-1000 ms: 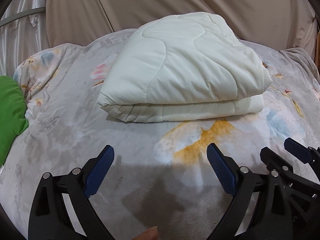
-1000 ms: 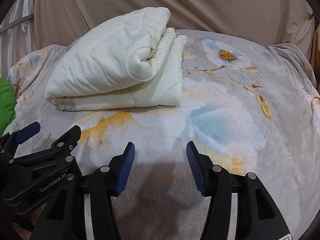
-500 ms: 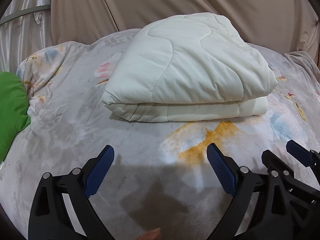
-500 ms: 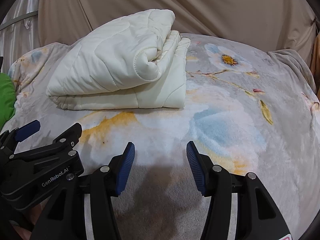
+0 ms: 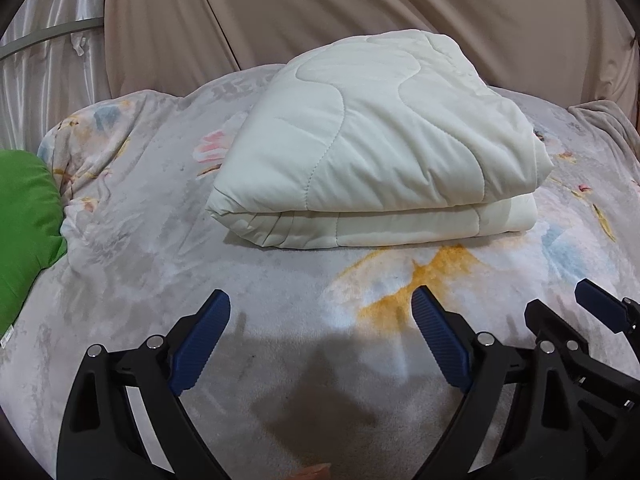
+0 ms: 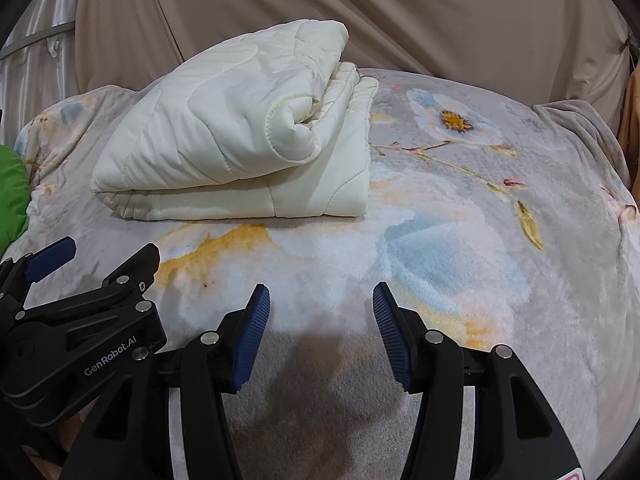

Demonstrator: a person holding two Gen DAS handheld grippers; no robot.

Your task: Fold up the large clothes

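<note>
Cream quilt (image 5: 372, 140) lay folded on floral bed cover (image 6: 460, 264), well ahead of both tools; left hand-held gripper (image 5: 320, 340) spread, empty; right hand-held gripper (image 6: 320, 332) spread, empty; risk: puffy upper layer could spring open or slide if nudged; fold looked complete.

Each camera sat just behind its own hand-held gripper, looking forward and downward along the blue fingers across the bed (image 5: 132, 280) toward the beige drape (image 6: 440, 20). The left view faced the folded quilt (image 5: 380, 152) squarely; the right view stood further right, seeing it obliquely at upper left. Both shared the quilt, the orange flower print (image 6: 224, 240) and each other's gripper at the frame edge.
</note>
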